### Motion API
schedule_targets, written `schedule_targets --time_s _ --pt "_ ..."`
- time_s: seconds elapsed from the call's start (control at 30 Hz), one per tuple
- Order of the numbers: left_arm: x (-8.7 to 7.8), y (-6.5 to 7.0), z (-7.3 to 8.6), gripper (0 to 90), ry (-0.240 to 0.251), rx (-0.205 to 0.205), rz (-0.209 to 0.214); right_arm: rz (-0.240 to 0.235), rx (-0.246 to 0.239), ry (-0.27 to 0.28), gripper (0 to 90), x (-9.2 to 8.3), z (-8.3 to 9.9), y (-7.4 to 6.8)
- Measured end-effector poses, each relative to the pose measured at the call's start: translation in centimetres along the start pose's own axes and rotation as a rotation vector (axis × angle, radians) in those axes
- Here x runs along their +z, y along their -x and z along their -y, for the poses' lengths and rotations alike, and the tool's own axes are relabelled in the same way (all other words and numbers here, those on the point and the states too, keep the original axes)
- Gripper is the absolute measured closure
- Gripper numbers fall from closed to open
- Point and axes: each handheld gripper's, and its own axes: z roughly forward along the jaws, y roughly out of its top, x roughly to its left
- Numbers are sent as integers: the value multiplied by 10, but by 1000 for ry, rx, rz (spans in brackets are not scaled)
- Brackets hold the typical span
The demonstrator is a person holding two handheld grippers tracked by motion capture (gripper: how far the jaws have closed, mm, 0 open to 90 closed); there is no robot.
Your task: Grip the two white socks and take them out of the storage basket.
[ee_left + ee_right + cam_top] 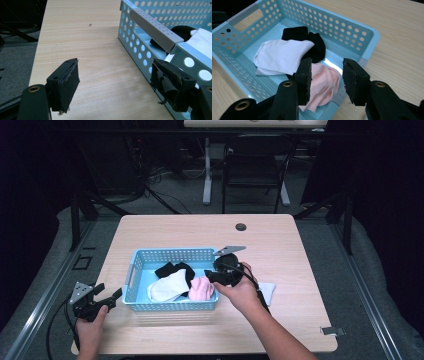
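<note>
A light blue perforated basket (170,252) sits on the wooden table and holds a black cloth (175,268), a white cloth (167,287) and a pink cloth (201,289). My right gripper (210,277) hovers over the basket's right end. In the right gripper view its jaws (325,77) stand open above the pink cloth (324,85), with nothing pinched between the pads. The white cloth (283,56) and the black cloth (312,45) lie farther in. My left gripper (112,296) rests just left of the basket, open and empty (115,77), its right jaw close to the basket wall (140,47).
Another white cloth (267,291) lies on the table right of the basket, partly under the right forearm. A small metal clip (332,330) sits near the front right corner. A dark grommet hole (241,226) is at the table's far edge. A chair (252,167) stands beyond.
</note>
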Motion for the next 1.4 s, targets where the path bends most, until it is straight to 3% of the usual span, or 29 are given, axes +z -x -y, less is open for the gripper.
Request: schedule_targets --time_s 0.47,0.67,0.9,1.13,1.4 --pt "0 -1 0 226 1 -3 3 -55 78 -139 647 46 -22 -12" --pt "0 -1 0 226 0 -4 4 -60 82 -184 656 62 -27 -18" --pt "0 -1 0 226 4 -5 4 -73 112 -238 667 82 -27 -23" --pt "0 -1 0 227 3 -5 4 -102 189 -296 669 98 -28 -25" --pt "0 -1 0 226 3 -5 5 -119 211 -366 673 113 -25 -26"
